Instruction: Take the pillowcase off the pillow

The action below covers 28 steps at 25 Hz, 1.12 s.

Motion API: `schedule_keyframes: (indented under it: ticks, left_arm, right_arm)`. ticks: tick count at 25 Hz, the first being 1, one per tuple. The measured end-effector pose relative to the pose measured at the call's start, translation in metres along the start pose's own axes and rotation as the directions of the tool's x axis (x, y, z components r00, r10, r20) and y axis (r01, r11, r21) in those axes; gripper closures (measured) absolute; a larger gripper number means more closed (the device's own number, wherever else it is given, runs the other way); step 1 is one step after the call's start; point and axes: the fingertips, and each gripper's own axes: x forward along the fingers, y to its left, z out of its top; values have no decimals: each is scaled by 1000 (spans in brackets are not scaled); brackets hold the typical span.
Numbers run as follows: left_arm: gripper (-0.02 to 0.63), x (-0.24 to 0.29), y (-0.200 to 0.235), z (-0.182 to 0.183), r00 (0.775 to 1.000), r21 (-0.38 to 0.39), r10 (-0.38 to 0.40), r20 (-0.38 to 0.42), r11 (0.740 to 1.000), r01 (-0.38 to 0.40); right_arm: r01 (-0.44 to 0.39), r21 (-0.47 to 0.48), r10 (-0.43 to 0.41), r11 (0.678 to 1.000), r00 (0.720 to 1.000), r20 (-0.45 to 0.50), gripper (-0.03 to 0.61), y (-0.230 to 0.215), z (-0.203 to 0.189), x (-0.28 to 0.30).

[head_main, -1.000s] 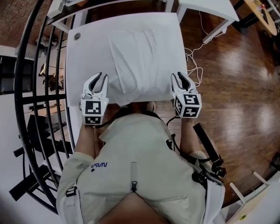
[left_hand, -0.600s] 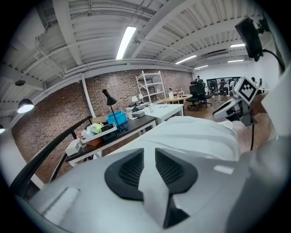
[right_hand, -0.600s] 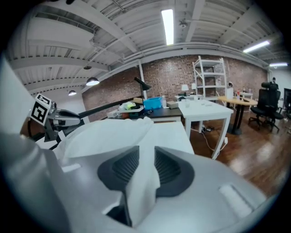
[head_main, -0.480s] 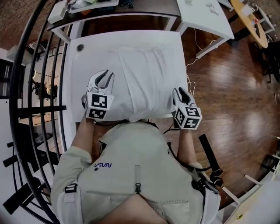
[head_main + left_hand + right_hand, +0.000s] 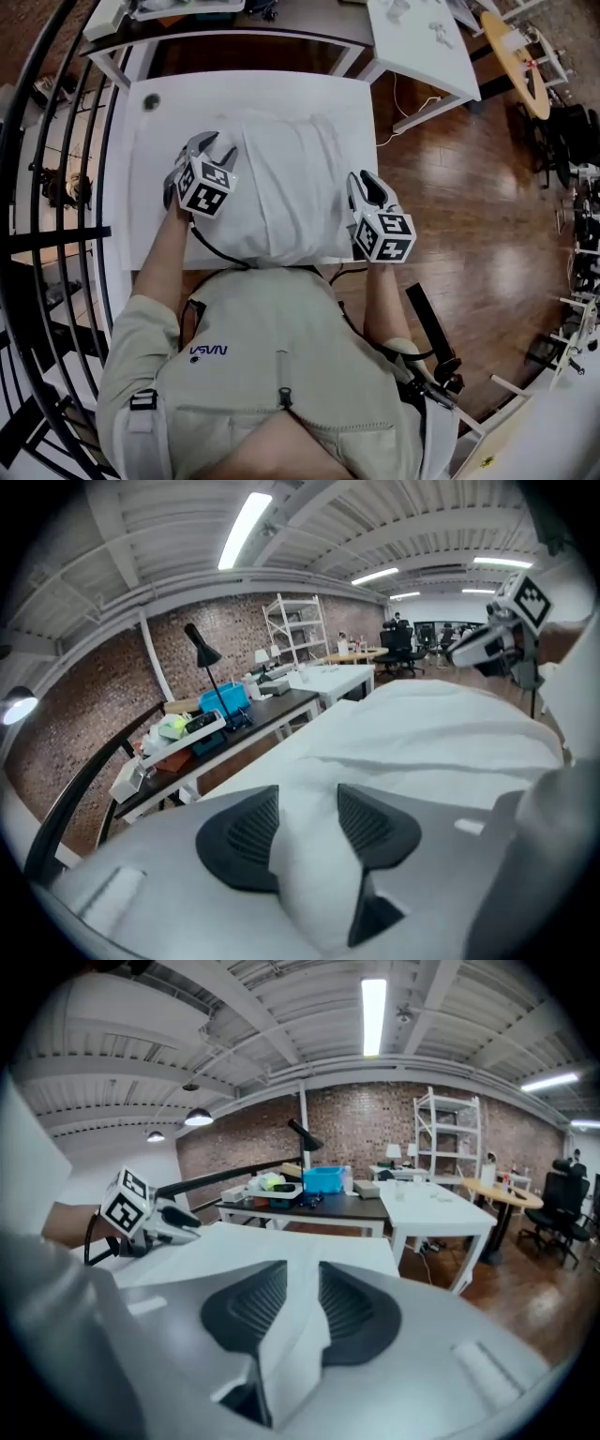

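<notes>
The white pillow in its pillowcase (image 5: 286,183) lies lengthwise on the white table (image 5: 145,202). My left gripper (image 5: 216,146) is at the pillow's left side. In the left gripper view the left gripper (image 5: 307,796) has a bulge of white cloth between its pads (image 5: 246,834); its jaws have just been opening, and I read them as open around the cloth. My right gripper (image 5: 361,180) is at the pillow's right edge. The right gripper view shows the right gripper (image 5: 302,1269) shut on a thin fold of the pillowcase (image 5: 292,1335).
A dark desk with clutter (image 5: 234,23) and a white table (image 5: 422,42) stand beyond the far edge. A black railing (image 5: 56,187) curves along the left. Wooden floor (image 5: 469,187) with a white cable (image 5: 398,117) lies to the right. The person's torso is at the near edge.
The left gripper has moved forward from the table's near left onto the pillow's left side, and its jaws stand wider. The right gripper has shifted forward and a little up with the cloth.
</notes>
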Motion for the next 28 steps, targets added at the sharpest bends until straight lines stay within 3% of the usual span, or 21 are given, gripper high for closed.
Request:
schedule_keyframes:
  ticks: [3,6,8,12,13,15,16,19,23,28]
  left_arm:
    - [481,20,-19,-17,988,55,-73,-139,995,81]
    - [589,18,-30,-21,983,126,-42,-179,990,65]
    - [597,10,-35,-18,988,134,-9,-154,990,30]
    - [600,-8,-40,-9,998,72,5,-57,997,-1]
    - [600,-15,-37,-7,999,53,16,-29,998,-15]
    - [600,-33,-30,0,998,12,48,37,999,-49]
    - [601,-42,-27,3,995,-14,64,72,998,-63]
    - [601,-72,-21,15,980,-96,104,172,991,-88]
    - [603,-111,-4,21,952,-164,163,258,979,-123]
    - [604,-130,12,17,933,-252,194,303,961,-118]
  right_arm:
    - [-66,-60,67,996,998,11,471,0,34,36]
    - [-112,-99,106,989,992,-66,438,-2,45,89]
    - [-110,-130,86,985,979,-183,405,-8,36,123]
    - [-77,-154,15,985,928,-371,385,-18,3,160]
    - [-98,-157,27,983,916,-401,412,-11,-4,166]
    - [-131,-158,49,979,897,-440,556,3,-14,168]
    - [-118,-170,31,978,895,-444,558,2,-16,166]
    - [-6,-251,-87,968,930,-358,563,-17,4,154]
    - [101,-258,-152,961,971,-183,565,-34,44,141]
    - [238,-183,-261,954,959,-113,566,-84,56,127]
